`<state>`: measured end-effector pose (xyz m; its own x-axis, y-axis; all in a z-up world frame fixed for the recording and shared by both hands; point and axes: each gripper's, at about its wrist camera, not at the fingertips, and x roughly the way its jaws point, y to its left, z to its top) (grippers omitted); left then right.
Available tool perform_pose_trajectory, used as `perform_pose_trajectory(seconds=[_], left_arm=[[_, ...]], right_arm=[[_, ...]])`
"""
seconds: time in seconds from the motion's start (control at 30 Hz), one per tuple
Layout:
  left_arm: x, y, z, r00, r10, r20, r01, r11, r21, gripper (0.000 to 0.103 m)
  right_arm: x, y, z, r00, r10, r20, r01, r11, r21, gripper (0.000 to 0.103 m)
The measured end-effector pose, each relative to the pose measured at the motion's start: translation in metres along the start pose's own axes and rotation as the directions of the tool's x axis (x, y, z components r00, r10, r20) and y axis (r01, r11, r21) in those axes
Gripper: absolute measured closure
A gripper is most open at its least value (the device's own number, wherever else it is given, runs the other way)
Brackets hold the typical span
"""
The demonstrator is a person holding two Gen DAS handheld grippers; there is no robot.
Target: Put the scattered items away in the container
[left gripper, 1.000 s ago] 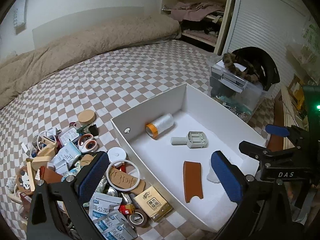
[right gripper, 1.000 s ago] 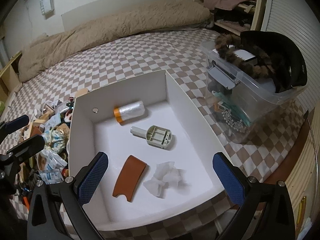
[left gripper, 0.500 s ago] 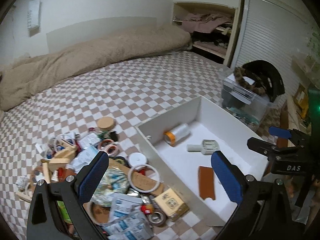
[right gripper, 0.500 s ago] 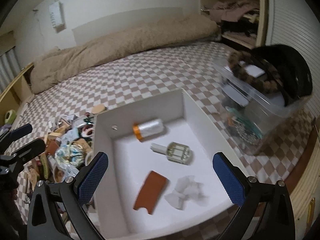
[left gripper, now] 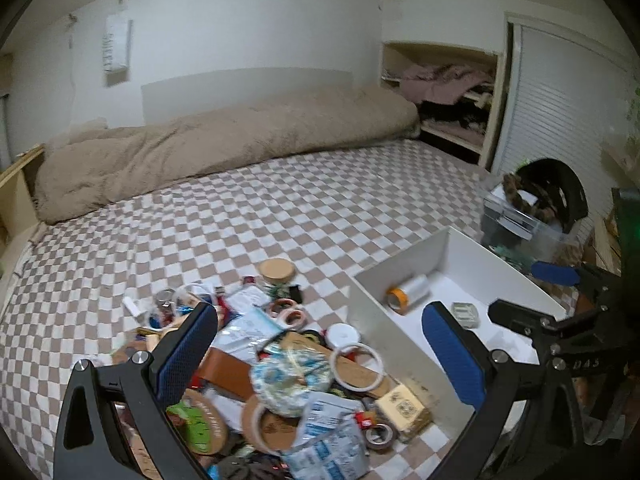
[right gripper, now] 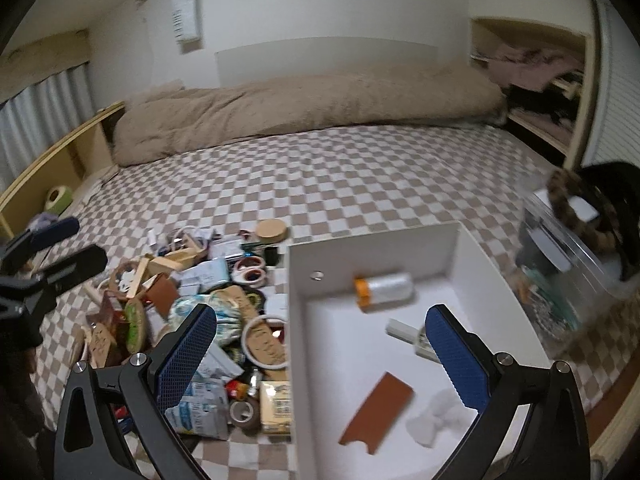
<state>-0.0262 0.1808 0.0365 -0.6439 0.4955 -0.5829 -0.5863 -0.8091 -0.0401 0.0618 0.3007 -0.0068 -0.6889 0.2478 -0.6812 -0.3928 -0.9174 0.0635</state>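
Risk, judged: heaped pile of small scattered items (left gripper: 288, 368) on the checked bedspread (left gripper: 240, 216), much overlapped; a close on one piece likely to drag or pinch a neighbour. Thin white plastic ring (left gripper: 357, 361) resting across a flat brown card, prone to slip off blue pads. Crinkly patterned round packet (left gripper: 294, 376) soft, liable to deform under a grip. Pile lying just beside the near wall of the white rectangular open box (right gripper: 296, 320); a careless swing could knock that wall.

Left tool (left gripper: 320, 352): spread wide, holding nothing, touching nothing, hovering above the pile.

Right tool (right gripper: 320, 344): spread wide, empty, straddling the box wall from above.

Box contents: orange-capped clear roll (right gripper: 384, 288), flat brown leather strip (right gripper: 376, 414), crumpled white tissue (right gripper: 430, 420), pale grey plastic piece (right gripper: 412, 336).
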Motion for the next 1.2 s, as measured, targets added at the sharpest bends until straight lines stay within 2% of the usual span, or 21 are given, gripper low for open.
perform_pose_trajectory(seconds=[0.13,0.33,0.6,0.8,0.93,1.07,1.2], left_arm=[[-0.009,0.020,-0.006,0.999,0.026,0.025,-0.026,0.999,-0.020,0.000],[-0.018,0.045,-0.020,0.998,0.026,0.052,-0.022,0.997,-0.070,0.000],[-0.033,0.075,-0.033,0.988,0.114,0.108,-0.104,0.990,-0.097,0.000],[-0.036,0.109,-0.046,0.981,0.125,0.147,-0.096,0.977,-0.190,0.000],[-0.028,0.129,-0.055,0.987,0.125,0.105,-0.096,0.965,-0.243,0.000],[-0.021,0.153,-0.069,0.997,0.061,0.039,-0.045,0.945,-0.325,0.000],[-0.020,0.166,-0.081,0.992,0.126,0.012,-0.116,0.943,-0.313,0.000]], right_arm=[[0.004,0.020,0.000,1.000,0.022,-0.008,-0.023,0.999,-0.038,0.000],[0.014,0.046,0.002,0.997,0.071,-0.037,-0.073,0.996,-0.055,0.000],[0.024,0.077,0.005,0.993,0.108,-0.045,-0.112,0.991,-0.078,0.000],[0.036,0.094,0.001,0.988,0.135,-0.078,-0.142,0.986,-0.091,0.000],[0.043,0.100,-0.001,0.980,0.171,-0.102,-0.179,0.981,-0.074,0.000],[0.051,0.107,-0.006,0.978,0.173,-0.119,-0.182,0.981,-0.069,0.000],[0.062,0.115,-0.012,0.972,0.175,-0.158,-0.189,0.979,-0.082,0.000]])
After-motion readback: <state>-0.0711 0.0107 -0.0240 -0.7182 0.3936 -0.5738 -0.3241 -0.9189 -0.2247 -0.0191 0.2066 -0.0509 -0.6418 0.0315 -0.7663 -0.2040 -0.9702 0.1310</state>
